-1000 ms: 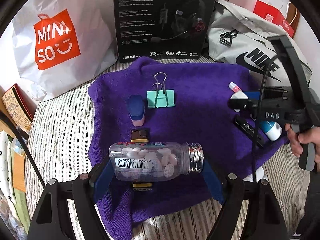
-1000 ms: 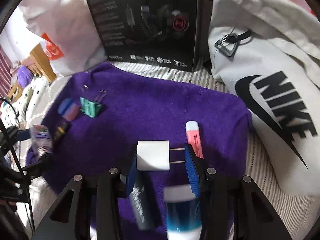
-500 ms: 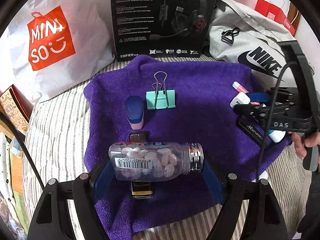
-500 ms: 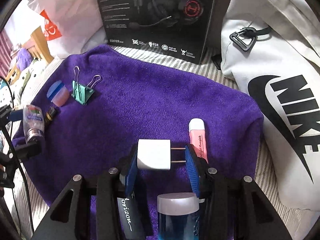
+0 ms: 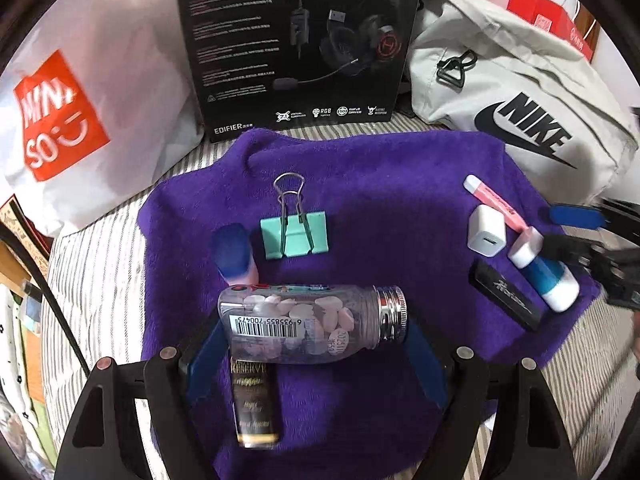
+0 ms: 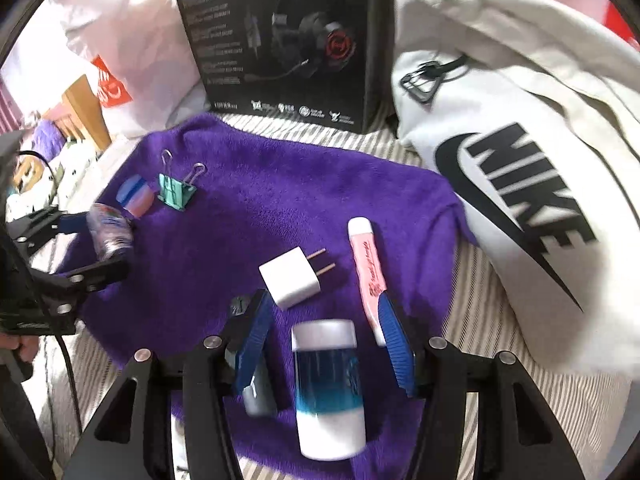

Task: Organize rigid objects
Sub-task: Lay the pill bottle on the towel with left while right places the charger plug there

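Note:
My left gripper [image 5: 314, 346] is shut on a clear pill bottle [image 5: 312, 320] with a silver cap, held crosswise above the purple towel [image 5: 400, 184]. Under it lies a black and gold tube [image 5: 254, 404]. My right gripper [image 6: 324, 320] is opening, its pads touching nothing. The white charger [image 6: 290, 278] lies loose on the towel just ahead of its left pad. A pink highlighter [image 6: 366, 264] lies by the right pad, and a blue and white tube [image 6: 326, 384] lies below the jaws. A mint binder clip [image 5: 294, 232] and a blue and pink capsule [image 5: 234, 252] sit at the left.
A black flat stick [image 5: 506, 294] lies beside the blue tube. Behind the towel stand a black headset box [image 5: 296, 40], a white Nike bag [image 5: 520, 100] at the right and a white Miniso bag [image 5: 60, 112] at the left. Striped bedding [image 5: 100, 264] surrounds the towel.
My right gripper has let go of the white charger and drawn back from it; the charger now rests on the towel. My left gripper has shifted slightly with the bottle still in it.

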